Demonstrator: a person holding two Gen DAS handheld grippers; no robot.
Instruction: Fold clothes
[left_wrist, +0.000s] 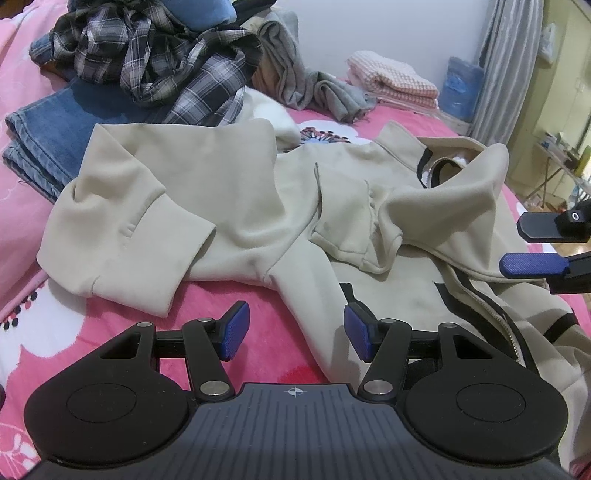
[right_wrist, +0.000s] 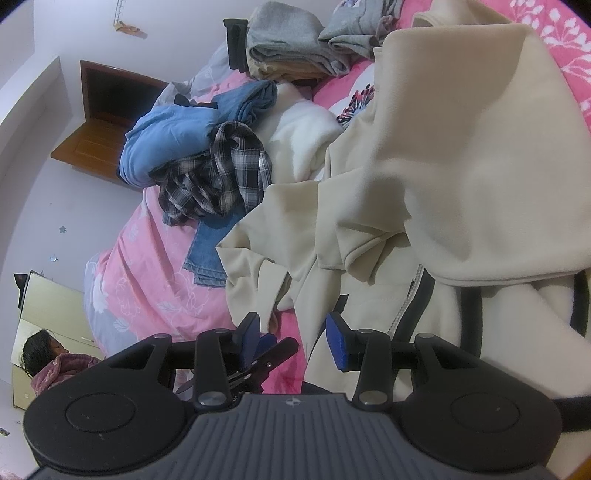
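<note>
On the bed (left_wrist: 280, 306), over a pink flowered cover, a cream zip-up jacket (left_wrist: 236, 206) lies spread and rumpled, one sleeve folded across its body and its black-trimmed zipper edge running down on the right of the left wrist view. The left tongs (left_wrist: 295, 332) hover just above the jacket's lower hem and the pink cover, their blue pads standing about half apart with nothing between them. The right tongs (left_wrist: 532, 243) show at the right edge of that view, turned sideways, also parted and empty, close over the jacket's raised collar part; in their own view the right tongs (right_wrist: 293, 341) are parted above the jacket's (right_wrist: 443, 166) zipper side, gripping nothing. Behind the jacket sit a heap with a plaid shirt (left_wrist: 166, 62) on folded jeans (left_wrist: 55, 125), a grey garment (left_wrist: 306, 81), and a folded pink checked cloth (left_wrist: 391, 79) further back.
</note>
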